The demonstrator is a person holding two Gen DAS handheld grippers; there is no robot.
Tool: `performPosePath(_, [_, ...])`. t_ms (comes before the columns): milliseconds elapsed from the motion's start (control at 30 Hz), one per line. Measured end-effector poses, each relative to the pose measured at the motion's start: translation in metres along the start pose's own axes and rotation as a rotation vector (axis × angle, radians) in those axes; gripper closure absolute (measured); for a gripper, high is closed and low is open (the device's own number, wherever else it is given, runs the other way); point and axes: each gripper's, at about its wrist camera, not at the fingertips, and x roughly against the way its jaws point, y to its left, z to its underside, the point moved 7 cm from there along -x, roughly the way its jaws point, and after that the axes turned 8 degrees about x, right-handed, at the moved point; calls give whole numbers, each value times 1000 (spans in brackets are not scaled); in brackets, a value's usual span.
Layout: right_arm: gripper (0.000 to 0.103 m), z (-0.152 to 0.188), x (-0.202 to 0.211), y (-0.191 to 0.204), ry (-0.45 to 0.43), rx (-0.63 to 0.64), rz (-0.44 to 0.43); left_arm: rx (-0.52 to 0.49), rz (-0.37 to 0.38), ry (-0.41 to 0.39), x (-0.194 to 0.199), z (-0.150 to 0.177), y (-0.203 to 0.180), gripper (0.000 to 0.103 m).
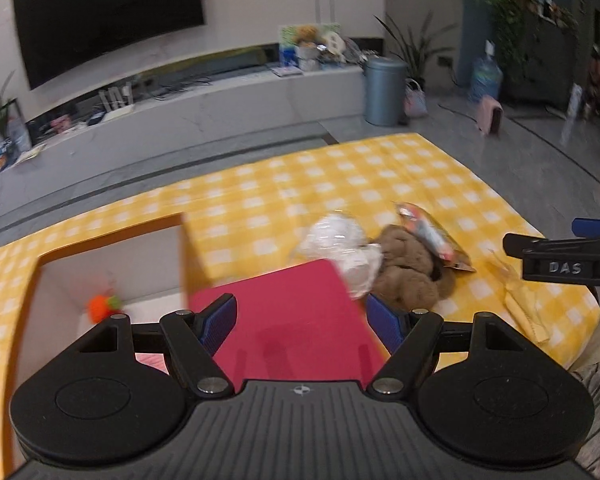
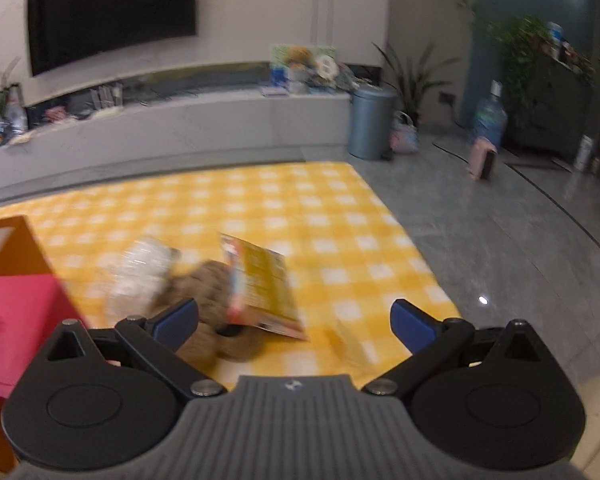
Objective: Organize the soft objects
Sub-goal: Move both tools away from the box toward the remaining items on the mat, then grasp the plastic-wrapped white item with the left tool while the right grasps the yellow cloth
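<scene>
Near the right-hand edge of the yellow checked mat [image 1: 340, 184], three soft things lie in a touching heap: a brown plush toy [image 1: 404, 268], a white item in clear wrap [image 1: 344, 248] against its left side, and a shiny flat packet [image 1: 432, 236] leaning on top. These look left to sort. At the mat's left edge an open box [image 1: 112, 240] holds one small orange plush [image 1: 102, 306], so I judge the job barely begun. A pink lid or flap [image 1: 292, 320] sits beside the box. Both the left gripper [image 1: 300, 320] and right gripper [image 2: 296, 324] have fingers spread wide, holding nothing.
</scene>
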Motion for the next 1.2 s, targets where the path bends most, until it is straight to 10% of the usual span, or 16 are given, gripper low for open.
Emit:
performPosePath(267, [3,38,-42,-48,133,-224,-25,-142,84,140,-67,-22,-61,16])
performPosePath(733, [3,53,-90,-53,238,-273,-29,-109,-132,446,-203,-38,-44,16])
performPosePath(1067, [4,72,-112,-66,346,-315,25,-199,-183,408,-202,-37,-38,39])
performPosePath(1200, [25,73,-115,-61,372,-257,46,-231,-171,395,-195,-38,-39,42])
